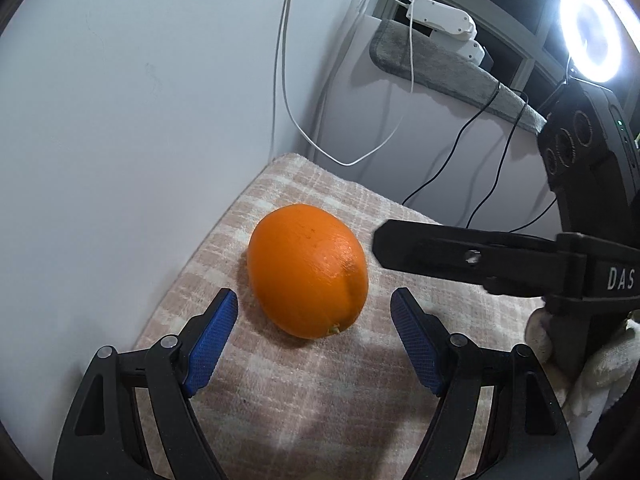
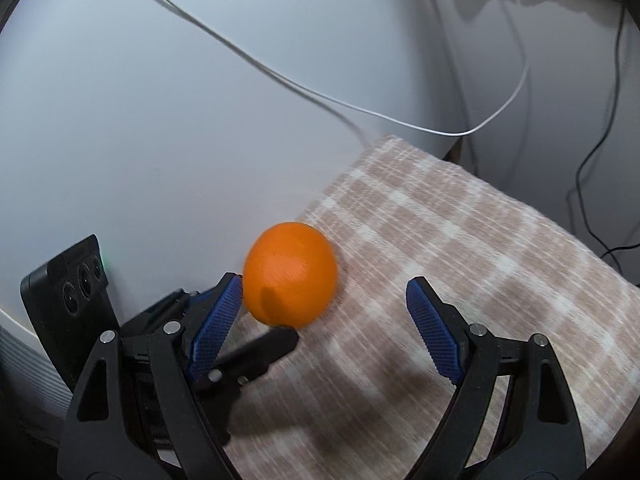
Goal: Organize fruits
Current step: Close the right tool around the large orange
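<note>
Bordering wall [image 1: 140, 80]: white, it runs along the checked cloth's [image 1: 320, 380] left edge, with bare cloth to the right.
Left gripper [image 1: 314, 312]: fingers spread, flanking the orange [image 1: 307, 271].
Right gripper [image 2: 324, 300]: spread, released.
Orange: smooth, glossy, lying near the wall-side edge.

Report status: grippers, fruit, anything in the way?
Left gripper open, straddling orange. Right gripper open, empty, alongside. Orange on checked cloth. No obstruction.
</note>
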Available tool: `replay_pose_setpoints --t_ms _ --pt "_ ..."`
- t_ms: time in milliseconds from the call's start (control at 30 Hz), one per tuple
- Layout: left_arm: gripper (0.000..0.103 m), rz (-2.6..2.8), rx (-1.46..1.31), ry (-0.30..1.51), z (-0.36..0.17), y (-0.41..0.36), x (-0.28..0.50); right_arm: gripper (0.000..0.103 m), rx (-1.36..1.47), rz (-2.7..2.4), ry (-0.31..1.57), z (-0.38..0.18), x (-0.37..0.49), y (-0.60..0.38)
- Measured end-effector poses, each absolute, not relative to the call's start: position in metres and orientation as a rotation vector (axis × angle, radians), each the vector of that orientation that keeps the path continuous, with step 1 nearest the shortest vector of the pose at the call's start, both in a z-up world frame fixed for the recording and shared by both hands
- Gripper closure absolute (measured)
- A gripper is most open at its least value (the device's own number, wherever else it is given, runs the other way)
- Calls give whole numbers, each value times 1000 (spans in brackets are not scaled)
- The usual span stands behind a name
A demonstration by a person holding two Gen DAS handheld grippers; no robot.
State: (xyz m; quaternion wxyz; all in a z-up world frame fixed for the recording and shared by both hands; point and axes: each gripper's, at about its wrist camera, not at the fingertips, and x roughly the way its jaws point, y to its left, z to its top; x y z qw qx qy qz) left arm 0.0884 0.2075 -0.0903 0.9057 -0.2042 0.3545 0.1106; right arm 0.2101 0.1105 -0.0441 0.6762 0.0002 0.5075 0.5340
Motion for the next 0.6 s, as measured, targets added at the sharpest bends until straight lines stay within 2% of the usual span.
replay_pose_setpoints --t_ms 333,500,600 --pt "38 216 -410 762 -99 205 97 19 44 1261 1229 -60 211 137" --pt "40 223 -412 764 -99 206 99 34 43 1284 1253 -68 205 145" --pt "40 231 -401 766 -100 205 99 34 42 1287 1250 -68 204 146"
